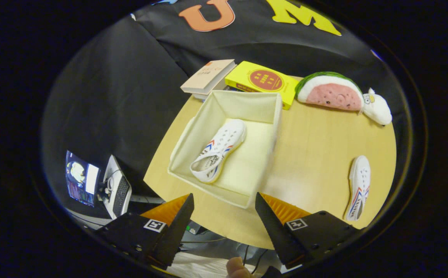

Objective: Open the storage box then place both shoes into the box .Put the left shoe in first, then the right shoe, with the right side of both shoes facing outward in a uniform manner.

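Gripper (224,200) released above the open storage box (264,106); right shoe (359,185), far right, may be seated facing wrongly.

Hand-held gripper (224,200) hovers with fingers spread apart, holding nothing.

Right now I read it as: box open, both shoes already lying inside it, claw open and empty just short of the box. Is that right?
Not quite. The gripper view has one shoe in the box; the other shoe lies on the table, off to the side of the open box and apart from it. The rest holds: the claw is open, empty, just short of the box.
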The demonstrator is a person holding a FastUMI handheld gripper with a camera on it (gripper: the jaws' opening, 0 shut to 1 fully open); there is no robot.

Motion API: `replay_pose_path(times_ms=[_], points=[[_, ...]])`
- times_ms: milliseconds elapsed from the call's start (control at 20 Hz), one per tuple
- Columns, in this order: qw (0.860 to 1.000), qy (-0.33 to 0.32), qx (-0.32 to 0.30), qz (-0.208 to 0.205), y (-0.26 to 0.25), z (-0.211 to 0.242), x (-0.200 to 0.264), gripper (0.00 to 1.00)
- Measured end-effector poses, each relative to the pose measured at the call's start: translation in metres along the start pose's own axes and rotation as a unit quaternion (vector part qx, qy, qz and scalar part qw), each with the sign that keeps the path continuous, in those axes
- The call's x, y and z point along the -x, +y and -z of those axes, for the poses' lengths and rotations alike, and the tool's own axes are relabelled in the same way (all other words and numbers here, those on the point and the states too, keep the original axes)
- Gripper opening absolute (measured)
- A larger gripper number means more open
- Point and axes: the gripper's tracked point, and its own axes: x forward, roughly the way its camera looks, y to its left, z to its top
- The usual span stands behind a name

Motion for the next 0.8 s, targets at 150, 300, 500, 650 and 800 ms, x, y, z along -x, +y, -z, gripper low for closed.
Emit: replay_pose_path(times_ms=[150,300,500,650,800], points=[[0.999,-0.006,0.004,0.038,-0.060,0.018,0.017,0.96],[0.998,-0.007,-0.014,0.055,-0.112,0.036,0.029,0.96],[0.995,-0.005,-0.030,0.099,-0.188,0.051,0.032,0.96],[0.991,-0.002,-0.023,0.135,-0.242,0.057,0.033,0.96],[0.987,0.013,-0.046,0.150,-0.286,0.067,0.030,0.96]])
